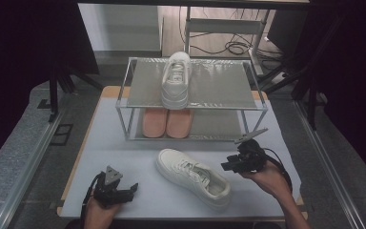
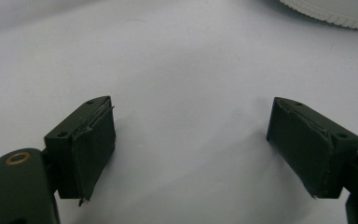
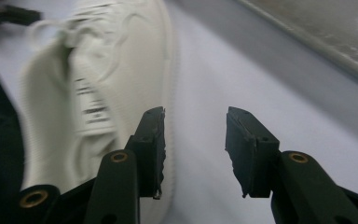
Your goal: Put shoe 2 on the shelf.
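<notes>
We have the white shoe point(image 1: 192, 177) lying loose on the bench point(image 1: 124, 157) below the rack point(image 1: 190, 98); both the right claw point(image 1: 228, 165) and left claw point(image 1: 132, 187) gape empty. Next we must regrip it and lift it beside its mate point(image 1: 176, 78).

1. A two-tier rack point(image 1: 124, 102) stands at the far side of the surface point(image 1: 119, 157).
2. One shoe point(image 1: 176, 78) sits on the rack's top shelf; a pair of shoes point(image 1: 167, 122) sits on the lower shelf beneath it.
3. A second single shoe point(image 1: 193, 176) lies on the surface before the rack, between the left tool point(image 1: 134, 187) and the right tool point(image 1: 225, 166).
</notes>
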`<state>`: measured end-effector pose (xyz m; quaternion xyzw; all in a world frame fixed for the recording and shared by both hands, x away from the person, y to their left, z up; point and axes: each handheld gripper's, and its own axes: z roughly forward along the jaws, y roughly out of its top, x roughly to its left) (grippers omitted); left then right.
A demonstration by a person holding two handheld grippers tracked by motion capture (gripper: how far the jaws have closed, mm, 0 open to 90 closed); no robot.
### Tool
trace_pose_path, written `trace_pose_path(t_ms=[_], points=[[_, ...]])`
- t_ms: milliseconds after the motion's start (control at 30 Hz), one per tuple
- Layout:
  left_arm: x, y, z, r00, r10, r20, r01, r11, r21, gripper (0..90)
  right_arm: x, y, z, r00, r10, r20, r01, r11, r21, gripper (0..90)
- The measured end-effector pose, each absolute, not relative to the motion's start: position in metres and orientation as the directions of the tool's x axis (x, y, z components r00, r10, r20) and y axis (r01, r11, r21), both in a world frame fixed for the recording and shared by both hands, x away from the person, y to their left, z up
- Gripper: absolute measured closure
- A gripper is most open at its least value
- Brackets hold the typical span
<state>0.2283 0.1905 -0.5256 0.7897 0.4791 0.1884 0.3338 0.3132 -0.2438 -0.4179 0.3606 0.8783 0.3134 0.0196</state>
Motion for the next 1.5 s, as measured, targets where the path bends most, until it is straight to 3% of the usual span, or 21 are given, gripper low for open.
trace_pose_path(t_ms=[367,633,867,1100,1500], points=[[0.228,0.190,-0.526,0.469,0.883,-0.021,0.629,-0.318,0.709,15.5,0.300,-0.221,-0.414,-0.804,0.566,0.184,0.563,0.625,0.541,57.3],[0.228,0.191,-0.526,0.470,0.883,-0.022,0.631,-0.318,0.708,15.5,0.305,-0.200,-0.427,-0.828,0.541,0.148,0.543,0.706,0.454,57.2],[0.228,0.191,-0.526,0.470,0.883,-0.022,0.631,-0.318,0.707,15.5,0.307,-0.194,-0.432,-0.840,0.525,0.141,0.530,0.735,0.422,68.8],[0.228,0.190,-0.525,0.470,0.882,-0.022,0.631,-0.318,0.707,15.5,0.307,-0.194,-0.429,-0.822,0.549,0.150,0.556,0.720,0.415,78.5],[0.228,0.191,-0.525,0.470,0.882,-0.023,0.632,-0.318,0.707,15.5,0.316,-0.204,-0.428,-0.766,0.587,0.263,0.637,0.638,0.432,81.2]])
